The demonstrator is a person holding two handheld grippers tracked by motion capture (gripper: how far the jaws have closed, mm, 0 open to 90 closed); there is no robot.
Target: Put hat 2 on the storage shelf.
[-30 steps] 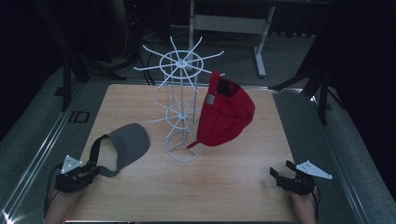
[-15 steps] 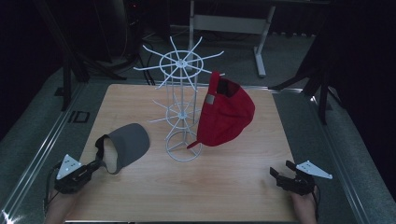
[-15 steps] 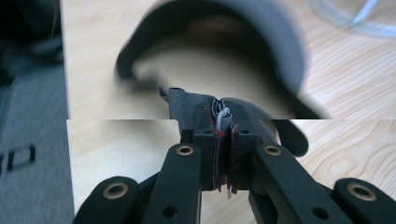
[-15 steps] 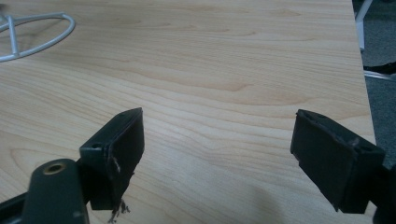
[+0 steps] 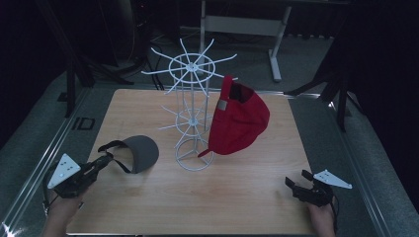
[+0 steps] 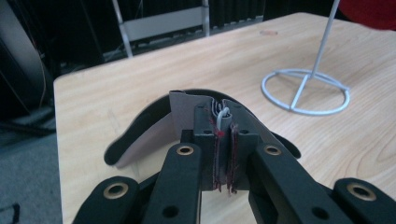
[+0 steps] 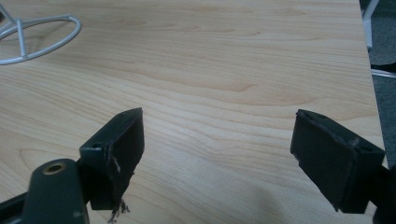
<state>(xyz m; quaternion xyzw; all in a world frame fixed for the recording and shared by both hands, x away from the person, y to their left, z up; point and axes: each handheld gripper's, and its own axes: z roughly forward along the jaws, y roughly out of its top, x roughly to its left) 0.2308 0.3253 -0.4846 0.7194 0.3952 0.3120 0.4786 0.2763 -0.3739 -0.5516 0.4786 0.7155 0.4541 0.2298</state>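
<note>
Red cap (image 6: 369, 7) cut by top edge.

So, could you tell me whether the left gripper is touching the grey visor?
Touching: in the left gripper view, the left gripper has its jaws shut on the grey visor band.

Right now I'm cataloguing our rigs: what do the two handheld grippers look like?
Both the left gripper and the right gripper are black, each topped by a pale grey three-cornered plate with small dark dots. Their linkage arms carry brass-coloured rivets. The right jaws' pads are black, scuffed and frayed at the edges.
</note>
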